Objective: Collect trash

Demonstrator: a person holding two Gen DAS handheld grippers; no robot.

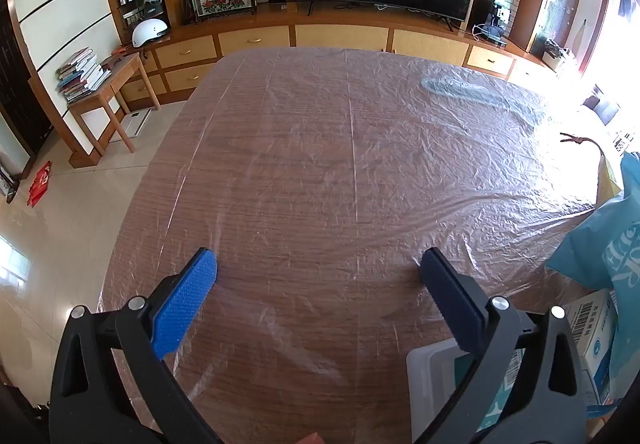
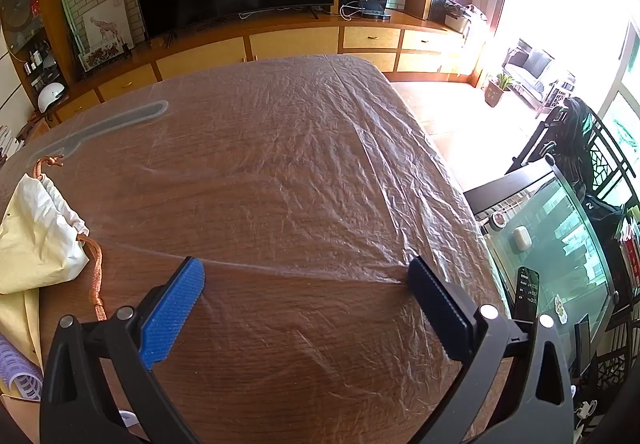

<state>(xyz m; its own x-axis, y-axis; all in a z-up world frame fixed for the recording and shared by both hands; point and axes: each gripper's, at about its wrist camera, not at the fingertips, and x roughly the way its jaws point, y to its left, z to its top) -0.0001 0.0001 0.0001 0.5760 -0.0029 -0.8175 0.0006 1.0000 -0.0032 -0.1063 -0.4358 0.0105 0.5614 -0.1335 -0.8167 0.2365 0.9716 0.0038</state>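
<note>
**A:** Why was everything piled at the near edge?

**B:** I judged the plastic-covered table (image 1: 320,148) was a sorting spot: blue bag (image 1: 612,244), cream pouch (image 2: 36,240) and carton (image 1: 592,328) lay between my grippers.

**A:** And the grippers?

**B:** Left gripper (image 1: 318,264) and right gripper (image 2: 306,272) hovered level, jaws wide, empty.

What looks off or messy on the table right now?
Nothing spilled or broken. The clear plastic sheet over the wooden table is heavily wrinkled, with a raised crease between the open right gripper fingers.
</note>
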